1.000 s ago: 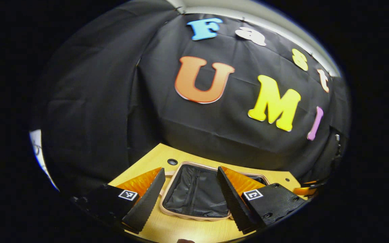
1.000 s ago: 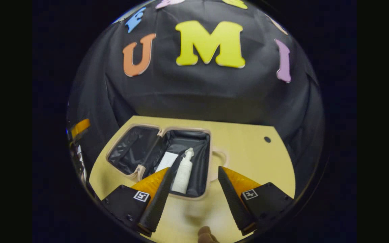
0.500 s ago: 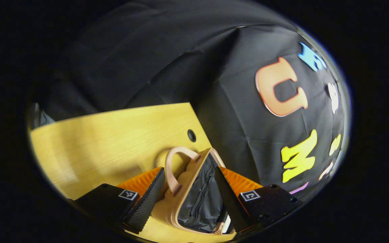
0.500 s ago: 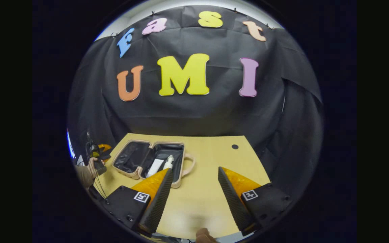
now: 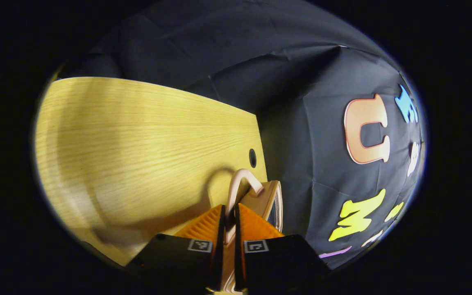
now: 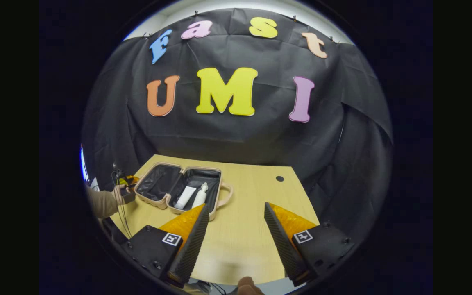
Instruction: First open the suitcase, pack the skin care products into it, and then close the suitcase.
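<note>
Left gripper view: we saw the left gripper [image 5: 228,229] with its fingers pressed together on the handle [image 5: 238,184] of the suitcase [image 5: 266,200].
Right gripper view: we saw the right gripper [image 6: 236,229] held above the near table [image 6: 256,229] edge, fingers wide apart, gripping nothing.
Suitcase: it lay open on the table [image 6: 178,190], both halves lined in black.
Skin care products: a white tube [image 6: 185,197] and a white pump bottle [image 6: 200,196] lay side by side in the suitcase half nearer the right-side handle [image 6: 227,196].
Hand: we saw a sleeved hand [image 6: 117,194] just beside the suitcase's left edge, holding the left gripper there.
</note>
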Demonstrator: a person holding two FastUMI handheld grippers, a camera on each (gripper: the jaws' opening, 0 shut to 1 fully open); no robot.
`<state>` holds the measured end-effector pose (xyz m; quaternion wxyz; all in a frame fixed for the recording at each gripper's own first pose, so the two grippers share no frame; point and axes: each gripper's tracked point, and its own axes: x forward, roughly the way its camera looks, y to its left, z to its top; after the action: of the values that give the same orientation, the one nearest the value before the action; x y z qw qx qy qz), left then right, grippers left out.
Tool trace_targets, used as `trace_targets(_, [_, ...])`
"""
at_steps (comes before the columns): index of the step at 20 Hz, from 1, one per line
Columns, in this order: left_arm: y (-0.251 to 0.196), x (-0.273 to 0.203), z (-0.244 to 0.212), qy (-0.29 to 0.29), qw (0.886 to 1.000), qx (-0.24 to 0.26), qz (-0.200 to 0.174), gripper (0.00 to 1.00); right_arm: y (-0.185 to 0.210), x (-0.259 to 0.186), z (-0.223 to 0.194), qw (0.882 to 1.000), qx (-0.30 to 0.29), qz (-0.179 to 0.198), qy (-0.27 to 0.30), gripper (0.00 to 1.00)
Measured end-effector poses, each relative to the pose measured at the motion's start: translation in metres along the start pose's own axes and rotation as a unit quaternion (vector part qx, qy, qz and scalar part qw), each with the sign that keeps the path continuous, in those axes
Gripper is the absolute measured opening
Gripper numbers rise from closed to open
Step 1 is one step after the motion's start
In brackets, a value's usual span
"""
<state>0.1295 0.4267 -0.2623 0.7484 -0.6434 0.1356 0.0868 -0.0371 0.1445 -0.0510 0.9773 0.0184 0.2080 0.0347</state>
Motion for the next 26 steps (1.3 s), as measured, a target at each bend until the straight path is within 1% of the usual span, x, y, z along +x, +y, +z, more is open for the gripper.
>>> trace_targets(1, [0.000,-0.001,0.000,0.000,1.000,-0.008,-0.002,0.13,0.000,-0.002,-0.001,1.000,-0.004,0.001,-0.001,0.80])
trace_targets(2, [-0.002,-0.003,0.000,0.000,1.000,-0.012,-0.005,0.07,-0.001,-0.004,-0.007,1.000,-0.007,0.004,0.001,0.80])
trace_targets(4, [-0.005,-0.007,-0.002,-0.001,1.000,-0.003,-0.005,0.05,-0.004,-0.007,-0.011,1.000,-0.005,0.009,0.001,0.80])
trace_targets(7, [-0.032,-0.019,0.005,-0.023,0.999,0.012,-0.021,0.04,-0.011,-0.009,-0.004,1.000,0.007,0.016,-0.006,0.80])
trace_targets(8, [-0.043,-0.022,0.005,-0.029,0.999,0.024,-0.025,0.04,-0.017,-0.010,-0.001,1.000,0.008,0.015,-0.013,0.80])
trace_targets(9, [-0.057,-0.029,0.002,-0.036,0.998,0.049,-0.029,0.03,-0.025,-0.011,0.002,1.000,0.009,0.016,-0.022,0.80])
trace_targets(12, [-0.098,-0.040,-0.001,-0.057,0.992,0.102,-0.045,0.03,-0.045,-0.011,0.008,0.999,0.011,0.010,-0.041,0.80])
trace_targets(15, [-0.140,-0.053,-0.017,-0.081,0.977,0.193,-0.045,0.03,-0.062,-0.012,0.019,0.998,-0.009,0.002,-0.069,0.80])
trace_targets(17, [-0.169,-0.065,-0.032,-0.094,0.963,0.248,-0.052,0.03,-0.068,-0.014,0.024,0.997,-0.016,0.008,-0.080,0.80])
trace_targets(20, [-0.205,-0.076,-0.060,-0.103,0.942,0.312,-0.067,0.03,-0.076,-0.017,0.025,0.996,-0.015,0.020,-0.086,0.80])
trace_targets(23, [-0.239,-0.086,-0.102,-0.108,0.919,0.370,-0.082,0.03,-0.089,-0.018,0.022,0.996,-0.014,0.025,-0.087,0.80])
trace_targets(24, [-0.252,-0.091,-0.127,-0.105,0.908,0.395,-0.092,0.03,-0.095,-0.017,0.021,0.996,-0.014,0.028,-0.086,0.80])
trace_targets(25, [-0.262,-0.090,-0.146,-0.102,0.901,0.410,-0.100,0.03,-0.099,-0.017,0.019,0.996,-0.013,0.029,-0.086,0.80])
trace_targets(26, [-0.269,-0.090,-0.167,-0.094,0.896,0.420,-0.108,0.03,-0.102,-0.017,0.018,0.996,-0.012,0.031,-0.086,0.80])
